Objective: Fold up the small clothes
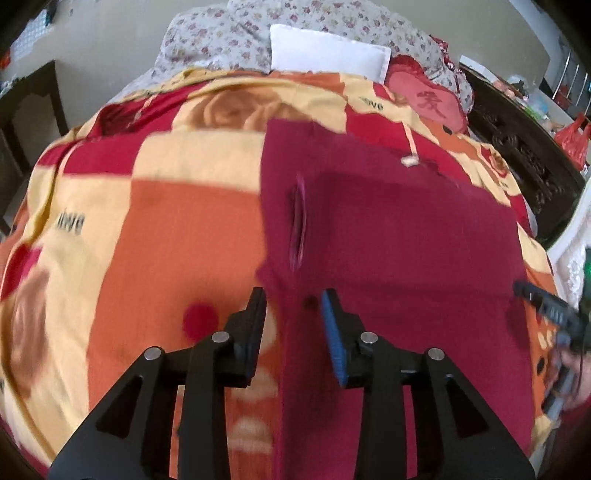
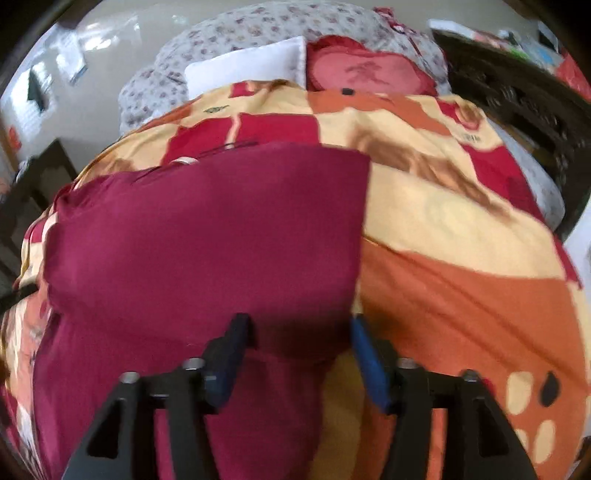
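A maroon garment (image 1: pixel 388 229) lies flat on the patterned bedspread (image 1: pixel 155 229), with a folded layer on top and a small white label near its far edge. My left gripper (image 1: pixel 293 301) hovers open over the garment's near left edge, and its pads touch no cloth. One finger is over the bedspread, the other over the garment. In the right wrist view the maroon garment (image 2: pixel 207 229) fills the left half. My right gripper (image 2: pixel 299 326) stands wide open over its near right corner, with the cloth lying beneath the gap and not pinched. The image is blurred.
At the head of the bed lie a white pillow (image 1: pixel 328 51), a floral quilt (image 1: pixel 207 33) and a red heart cushion (image 1: pixel 428 98). Dark carved wooden furniture (image 1: pixel 524 155) runs along the right side, with a red plastic bag (image 1: pixel 572 138) on it. The orange-and-yellow bedspread (image 2: pixel 461 258) spreads out to the right.
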The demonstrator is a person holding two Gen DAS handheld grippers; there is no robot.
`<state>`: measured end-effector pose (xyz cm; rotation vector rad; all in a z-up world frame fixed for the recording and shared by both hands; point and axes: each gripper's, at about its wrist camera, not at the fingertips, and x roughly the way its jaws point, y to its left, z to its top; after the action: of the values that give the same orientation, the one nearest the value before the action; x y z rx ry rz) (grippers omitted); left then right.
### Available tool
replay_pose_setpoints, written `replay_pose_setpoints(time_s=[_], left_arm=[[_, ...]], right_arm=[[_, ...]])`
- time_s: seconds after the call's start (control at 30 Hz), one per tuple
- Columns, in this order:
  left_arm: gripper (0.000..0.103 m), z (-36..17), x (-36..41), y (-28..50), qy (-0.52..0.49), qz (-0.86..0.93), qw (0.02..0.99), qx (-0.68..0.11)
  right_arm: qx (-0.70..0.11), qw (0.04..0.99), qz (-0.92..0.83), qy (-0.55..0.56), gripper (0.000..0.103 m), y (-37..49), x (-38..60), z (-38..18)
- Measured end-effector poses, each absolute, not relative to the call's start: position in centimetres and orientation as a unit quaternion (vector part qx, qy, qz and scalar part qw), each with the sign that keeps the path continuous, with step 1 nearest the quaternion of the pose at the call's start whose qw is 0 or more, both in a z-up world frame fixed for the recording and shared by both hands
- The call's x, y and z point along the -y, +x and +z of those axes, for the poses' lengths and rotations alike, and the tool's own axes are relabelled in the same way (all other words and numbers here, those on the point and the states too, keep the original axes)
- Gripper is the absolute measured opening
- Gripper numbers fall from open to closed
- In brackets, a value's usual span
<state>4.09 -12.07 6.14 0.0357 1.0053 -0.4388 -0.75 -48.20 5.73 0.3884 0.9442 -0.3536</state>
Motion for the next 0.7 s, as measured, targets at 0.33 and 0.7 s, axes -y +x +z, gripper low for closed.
replay_pose_setpoints(time_s=[0.33,0.7], left_arm=[[0.031,6.3,8.3,-2.4,0.022,-0.175,0.858,-0.482],[0.031,5.8,7.7,-7.1,0.024,-0.189,0.849,-0.493]], right_arm=[[-0.435,0.873,-0.112,0.19,0.07,-8.0,43.1,10.2],[-0.47,0.867,-0.084,0.144,0.07,-15.4,36.5,7.8]])
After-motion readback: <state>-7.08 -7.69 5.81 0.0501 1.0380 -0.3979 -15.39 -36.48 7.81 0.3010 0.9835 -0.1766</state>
